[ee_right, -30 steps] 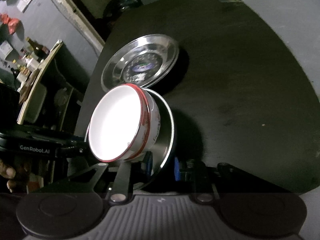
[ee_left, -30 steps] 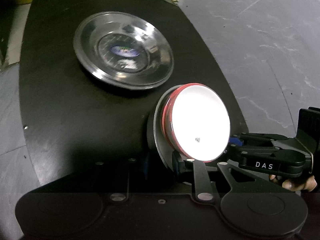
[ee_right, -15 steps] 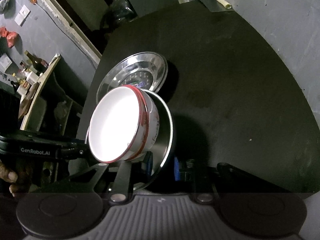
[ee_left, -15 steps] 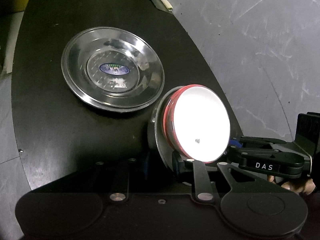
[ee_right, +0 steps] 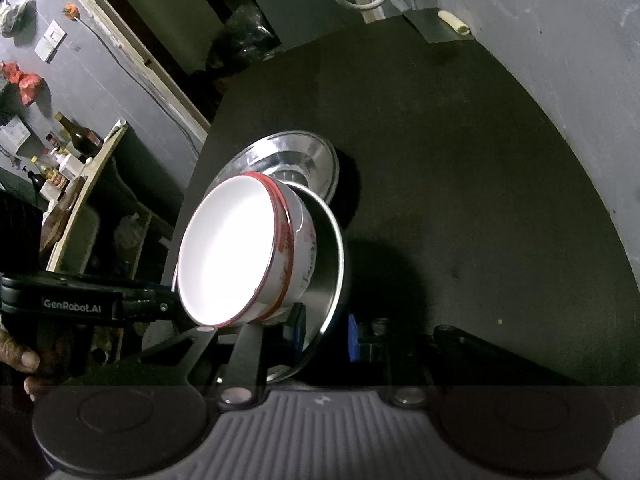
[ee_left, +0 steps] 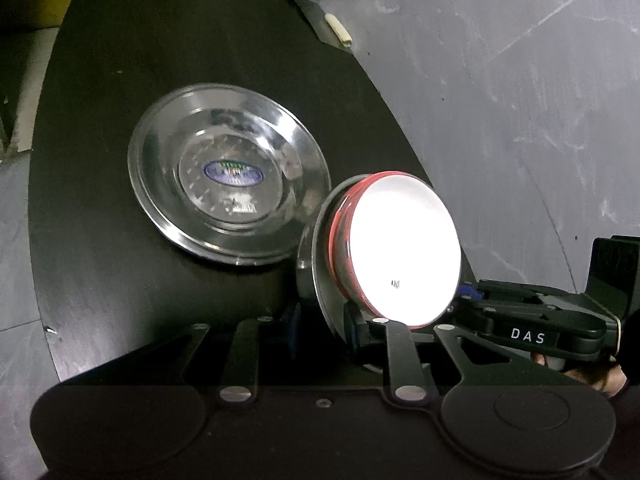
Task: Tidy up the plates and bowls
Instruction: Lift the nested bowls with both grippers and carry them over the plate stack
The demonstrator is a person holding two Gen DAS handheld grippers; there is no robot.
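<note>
- Left wrist view: both grippers, left gripper (ee_left: 320,320) and right gripper (ee_right: 320,332), pinch narrow on one steel plate (ee_left: 316,264) carrying a white bowl (ee_left: 404,252), tilted steeply above the table's (ee_left: 100,260) near-right edge.
- Bowl may slide off.
- Another steel plate (ee_left: 228,184) lies mid-table; lowering carelessly could clip it.

You can read "DAS" in white capitals on the black body of the right gripper (ee_left: 452,312), seen in the left wrist view. You can read "GenRobot.AI" in white on the black body of the left gripper (ee_right: 180,312), seen in the right wrist view. The oval blue label at the centre of the steel plate (ee_left: 228,184) is too blurred to read.
</note>
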